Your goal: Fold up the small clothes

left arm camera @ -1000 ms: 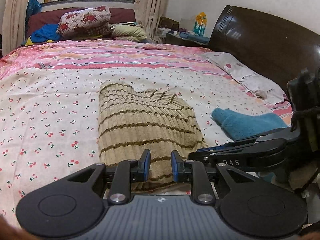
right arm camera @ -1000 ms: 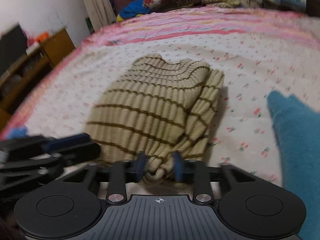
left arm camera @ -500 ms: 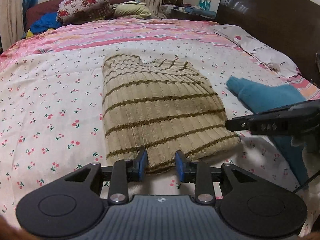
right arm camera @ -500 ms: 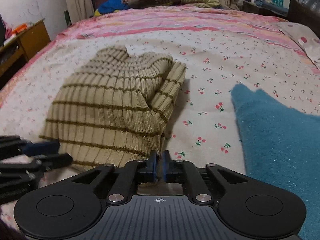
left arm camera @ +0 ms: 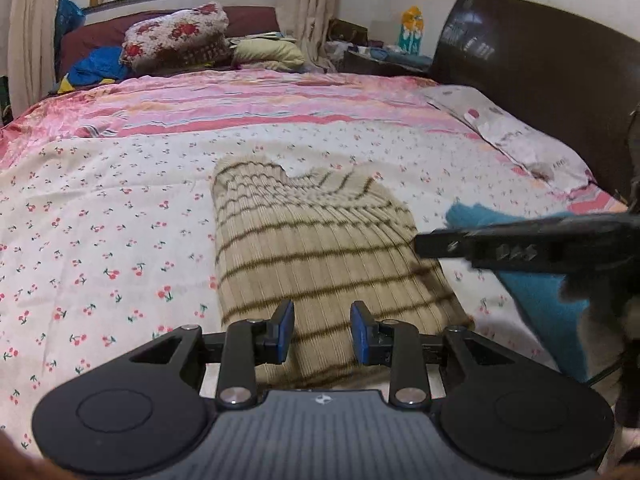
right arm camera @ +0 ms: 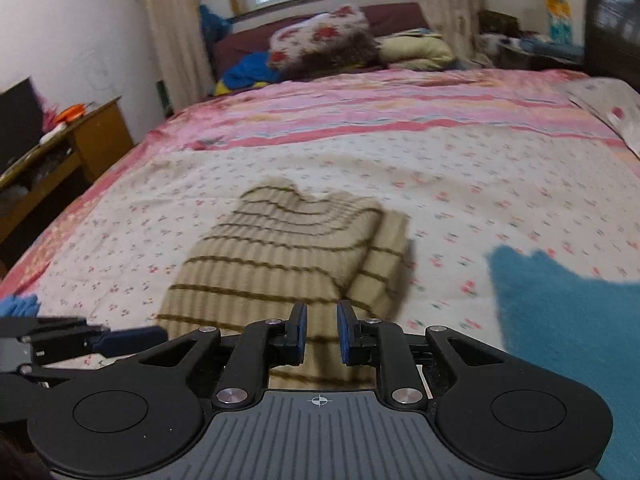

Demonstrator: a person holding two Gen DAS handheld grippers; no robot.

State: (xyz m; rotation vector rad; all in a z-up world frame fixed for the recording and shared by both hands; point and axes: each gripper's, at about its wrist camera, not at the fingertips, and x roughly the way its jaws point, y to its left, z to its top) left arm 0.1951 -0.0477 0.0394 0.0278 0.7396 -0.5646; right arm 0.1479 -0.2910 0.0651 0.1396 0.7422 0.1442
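Left wrist view: we see a folded tan striped sweater [left arm camera: 320, 248] lying flat on the cherry-print bedsheet [left arm camera: 100, 240], with a teal garment [left arm camera: 544, 292] just right of it. Our left gripper [left arm camera: 322, 332] hovers over the sweater's near edge, jaws narrowly apart and empty. Our right gripper [right arm camera: 321, 330], over that same edge, has just been opening, nothing between its jaws.

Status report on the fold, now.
Left gripper open, empty. Right gripper just opened, empty. Striped knit sweater folded on bedsheet. Blue garment beside it, apart.
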